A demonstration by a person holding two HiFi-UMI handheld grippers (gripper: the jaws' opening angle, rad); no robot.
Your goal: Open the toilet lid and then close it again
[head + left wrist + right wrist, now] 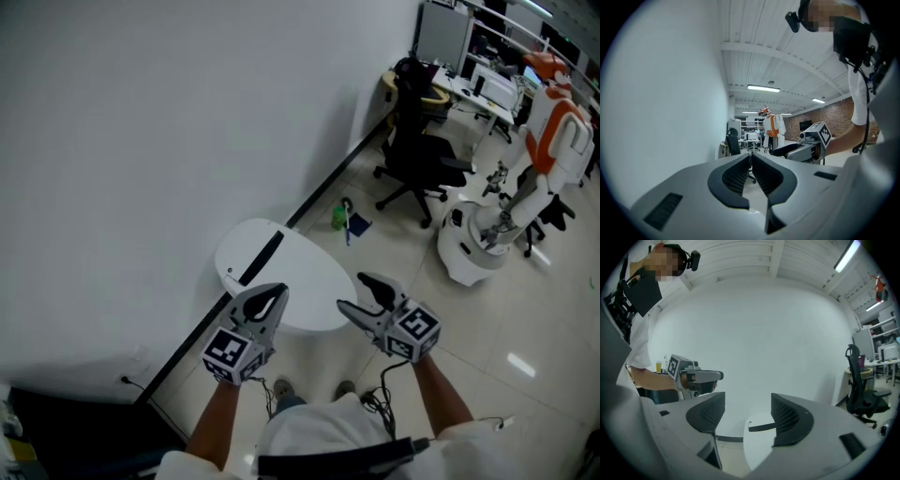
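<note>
The white toilet lid point(298, 272) lies closed against the wall, with a black strip point(261, 259) across its back part. My left gripper point(278, 292) hovers over the lid's near left edge; its jaws meet at the tips point(751, 155) and hold nothing. My right gripper point(353, 292) hangs at the lid's near right edge, its jaws apart and empty point(747, 404). Through that gap the lid point(759, 446) shows below. Each gripper view also catches the other gripper: the right gripper point(787, 151) and the left gripper point(717, 376).
A white wall point(141, 141) runs along the left behind the toilet. A green bottle point(338, 218) sits on the floor past the lid. Farther off stand a black office chair point(417, 155), a white-and-orange robot point(534, 178) and desks point(478, 89).
</note>
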